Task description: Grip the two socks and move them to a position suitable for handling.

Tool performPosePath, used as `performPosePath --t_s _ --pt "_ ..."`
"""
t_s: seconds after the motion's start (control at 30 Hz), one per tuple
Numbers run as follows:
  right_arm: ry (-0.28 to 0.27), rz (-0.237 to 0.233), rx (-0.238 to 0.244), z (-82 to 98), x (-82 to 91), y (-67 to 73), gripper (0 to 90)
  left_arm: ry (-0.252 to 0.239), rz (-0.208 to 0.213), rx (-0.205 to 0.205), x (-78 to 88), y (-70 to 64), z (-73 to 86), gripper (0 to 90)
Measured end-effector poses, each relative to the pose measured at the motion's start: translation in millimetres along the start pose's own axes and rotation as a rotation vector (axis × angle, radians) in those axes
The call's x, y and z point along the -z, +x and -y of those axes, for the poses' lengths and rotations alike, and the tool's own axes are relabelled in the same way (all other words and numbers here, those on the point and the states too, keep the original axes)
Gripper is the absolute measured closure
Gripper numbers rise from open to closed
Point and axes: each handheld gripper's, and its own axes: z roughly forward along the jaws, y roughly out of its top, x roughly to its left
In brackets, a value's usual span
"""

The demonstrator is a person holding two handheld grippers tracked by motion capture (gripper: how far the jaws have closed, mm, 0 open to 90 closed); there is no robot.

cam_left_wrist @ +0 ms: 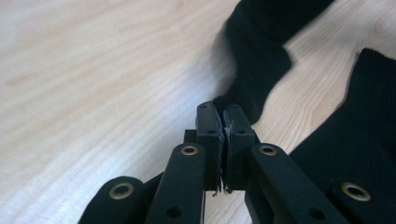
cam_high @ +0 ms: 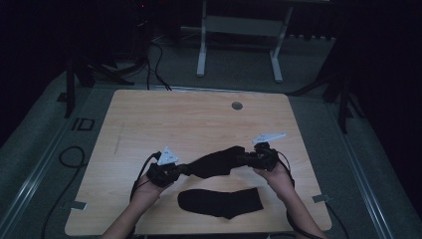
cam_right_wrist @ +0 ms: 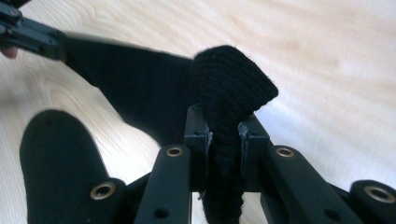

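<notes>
- Black sock (cam_high: 219, 162) hangs stretched between both grippers (likely to straighten it over its mate).
- Left gripper (cam_left_wrist: 224, 135) pinches one thin end; right gripper (cam_right_wrist: 224, 140) clamps the bunched other end.
- Second sock (cam_high: 221, 201) lies flat on the wooden table (cam_high: 189, 119), just below.

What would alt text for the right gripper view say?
The right gripper pinches a bunched end of a black sock, while the left gripper holds its far end. A second black sock lies on the wooden table.

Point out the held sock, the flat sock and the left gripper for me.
Held sock (cam_high: 219, 160), high view, the middle of its stretched length.
Flat sock (cam_high: 221, 201), high view, its middle, lying on the table.
Left gripper (cam_left_wrist: 225, 123), left gripper view, between its closed fingertips, on the pinched sock edge.
</notes>
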Motion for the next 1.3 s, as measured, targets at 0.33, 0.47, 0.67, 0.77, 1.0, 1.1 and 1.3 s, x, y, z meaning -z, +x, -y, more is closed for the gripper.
performPosePath --t_s 0.33,0.47,0.67,0.77,1.0,1.1,1.3 --pt "0.064 0.076 -0.078 26.0 -8.5 -27.3 77.4 0.115 -0.037 -0.024 -25.5 13.4 4.4 87.1" --pt "0.089 0.077 -0.083 32.3 -10.8 -29.4 74.5 0.116 -0.078 -0.04 -35.4 14.8 2.5 85.2" --pt "0.081 0.081 -0.111 40.0 -4.1 -34.5 65.8 0.126 -0.101 -0.1 -43.3 23.6 -2.9 83.0" --pt "0.064 0.092 -0.123 41.7 0.5 -38.4 56.6 0.129 -0.121 -0.098 -44.6 30.0 -6.2 80.9" --pt "0.046 0.13 -0.121 43.7 12.3 -40.5 56.0 0.086 -0.142 -0.042 -33.3 35.8 -4.3 53.9" --pt "0.033 0.141 -0.1 41.6 15.4 -37.5 64.7 0.058 -0.134 -0.046 -22.8 35.1 -3.4 56.4" --pt "0.035 0.161 -0.024 35.5 8.7 -23.0 89.7 0.046 -0.097 -0.084 -14.6 25.5 -5.8 79.9"
